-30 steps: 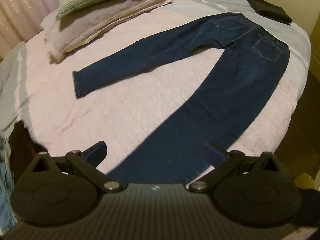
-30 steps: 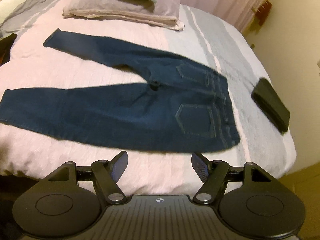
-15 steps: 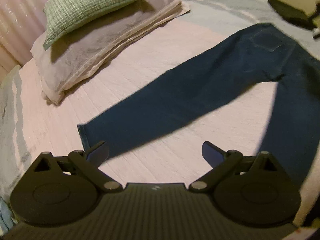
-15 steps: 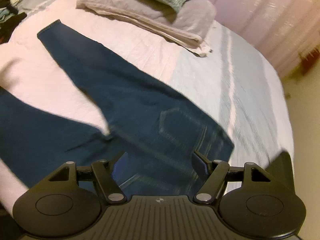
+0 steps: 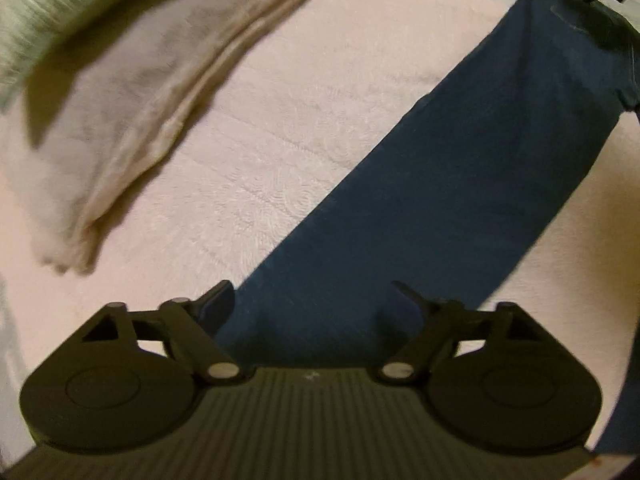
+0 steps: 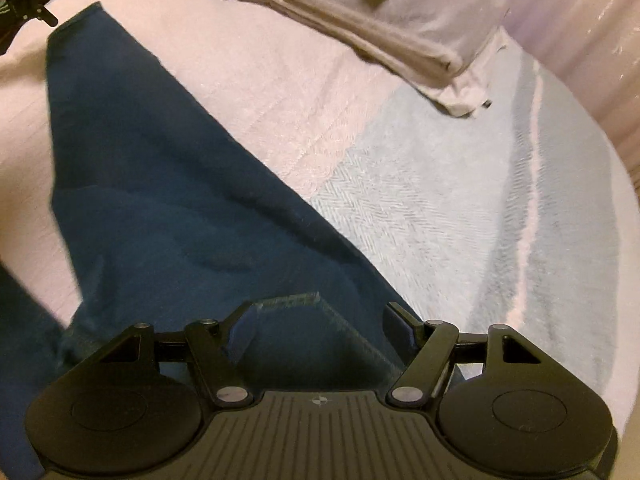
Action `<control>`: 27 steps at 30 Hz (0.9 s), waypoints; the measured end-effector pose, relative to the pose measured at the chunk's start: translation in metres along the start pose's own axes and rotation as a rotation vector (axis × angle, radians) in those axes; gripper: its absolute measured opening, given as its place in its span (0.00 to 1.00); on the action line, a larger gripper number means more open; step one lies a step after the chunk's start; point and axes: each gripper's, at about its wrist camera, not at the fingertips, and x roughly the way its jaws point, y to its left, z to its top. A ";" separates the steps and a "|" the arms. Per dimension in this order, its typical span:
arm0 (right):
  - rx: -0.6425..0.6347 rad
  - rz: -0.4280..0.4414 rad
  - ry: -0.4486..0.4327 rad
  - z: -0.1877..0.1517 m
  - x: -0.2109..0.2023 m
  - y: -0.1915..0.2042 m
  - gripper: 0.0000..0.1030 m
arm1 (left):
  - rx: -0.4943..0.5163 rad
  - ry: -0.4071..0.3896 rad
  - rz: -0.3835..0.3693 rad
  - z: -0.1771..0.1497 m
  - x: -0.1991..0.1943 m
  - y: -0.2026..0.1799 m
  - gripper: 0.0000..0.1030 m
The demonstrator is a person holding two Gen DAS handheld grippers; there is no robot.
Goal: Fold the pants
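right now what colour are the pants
Dark blue denim pants, clearest in the right wrist view.

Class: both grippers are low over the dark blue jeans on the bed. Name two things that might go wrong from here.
1. The left gripper, jaws just closing astride the leg end of the dark blue jeans, may pinch the pink bedspread too.
2. The open right gripper at the waist may catch only one denim layer.
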 end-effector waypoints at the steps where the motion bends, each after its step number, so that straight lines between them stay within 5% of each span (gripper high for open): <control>1: 0.001 0.000 0.004 0.003 0.008 -0.002 0.65 | 0.020 0.006 -0.029 0.002 0.010 0.006 0.68; 10: 0.001 0.027 0.052 0.012 0.053 -0.002 0.65 | 0.162 0.101 -0.213 0.027 0.077 0.036 0.39; 21: 0.016 0.035 0.077 0.009 0.068 -0.018 0.65 | 0.223 0.247 -0.415 0.041 0.127 0.063 0.40; 25: 0.022 0.040 0.075 0.006 0.067 -0.021 0.65 | 0.241 0.266 -0.405 0.044 0.122 0.065 0.11; 27: 0.024 0.043 0.076 0.005 0.067 -0.024 0.65 | 0.245 0.263 -0.396 0.042 0.114 0.067 0.08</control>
